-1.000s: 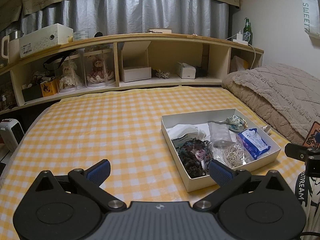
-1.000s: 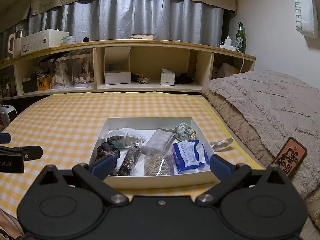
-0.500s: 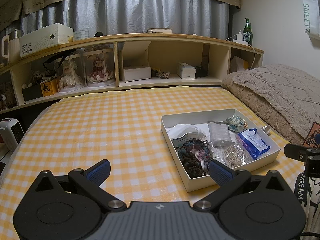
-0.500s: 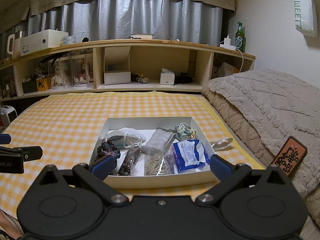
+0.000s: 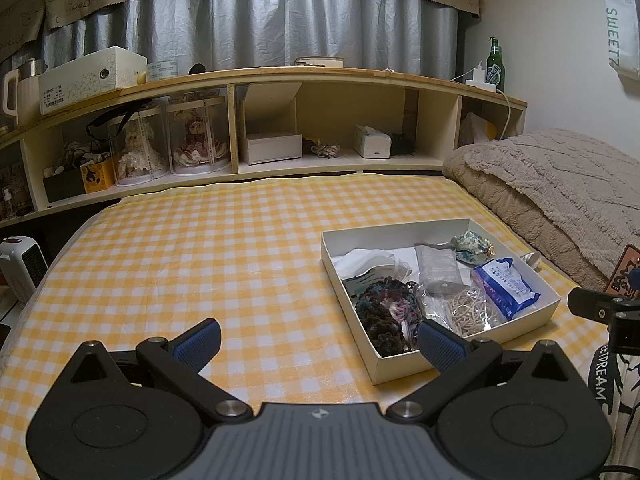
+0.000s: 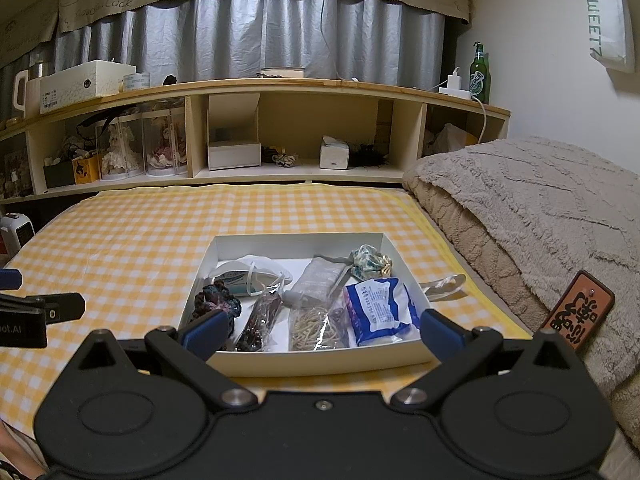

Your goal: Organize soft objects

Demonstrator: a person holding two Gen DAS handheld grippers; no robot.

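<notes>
On the checked bedspread [image 6: 140,240], the box [image 6: 320,362] sits lower centre, nearest the wide-open, empty right gripper [image 6: 320,330]; left gripper [image 5: 318,344] likewise.

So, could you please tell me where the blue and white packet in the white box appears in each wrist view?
Left wrist view: the blue and white packet lies at the right end of the white box, right of centre.
Right wrist view: the packet lies in the box's near right corner, just right of centre.
Shared landmark: the green bottle on the shelf.

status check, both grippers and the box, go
Left gripper open, empty. Right gripper open, empty, short of white box. Soft items inside, untouched. Nothing blocking.
</notes>
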